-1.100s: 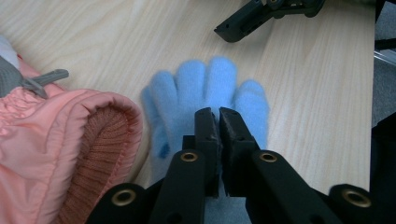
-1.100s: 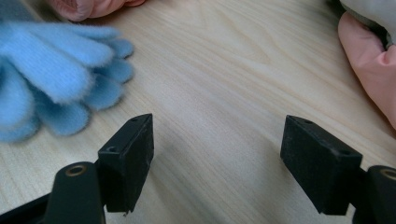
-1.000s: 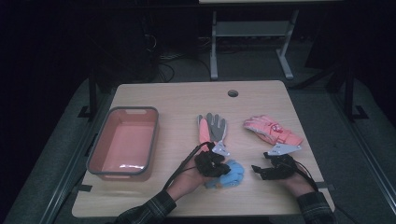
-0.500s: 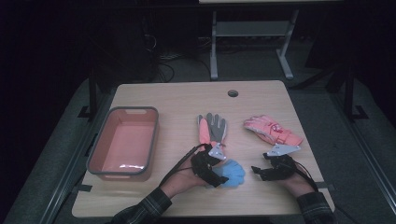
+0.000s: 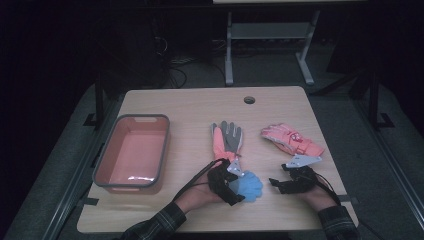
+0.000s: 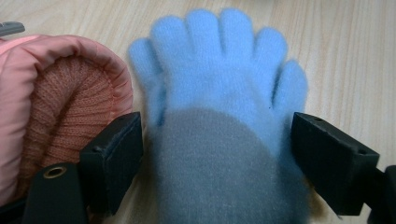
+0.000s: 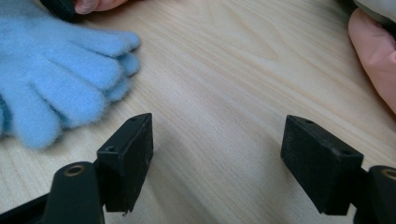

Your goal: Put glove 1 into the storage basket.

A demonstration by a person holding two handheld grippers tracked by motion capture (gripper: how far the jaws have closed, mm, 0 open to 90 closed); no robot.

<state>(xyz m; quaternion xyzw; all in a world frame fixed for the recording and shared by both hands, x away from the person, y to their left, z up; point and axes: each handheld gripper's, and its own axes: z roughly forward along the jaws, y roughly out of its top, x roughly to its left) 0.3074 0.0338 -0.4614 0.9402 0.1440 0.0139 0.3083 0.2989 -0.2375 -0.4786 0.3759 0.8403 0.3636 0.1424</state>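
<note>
A fuzzy light blue glove lies flat near the table's front edge, fingers pointing right in the high view. My left gripper sits at its cuff. In the left gripper view the blue glove lies between the jaws of my left gripper. The jaws have just been opening, and the pads stand beside the cuff without pressing it. My right gripper rests a little to the right, pointing at the glove's fingertips. In its own view my right gripper is open over bare wood, with the blue glove ahead on the left.
An orange glove with a grey palm lies just behind the left gripper, its padded cuff beside the left jaw. A pink glove lies behind the right gripper. An orange bin with a grey rim stands on the table's left side.
The left gripper's jaws have spread wide and let go of the blue glove, which now lies spread on the table. The right gripper has not moved.
</note>
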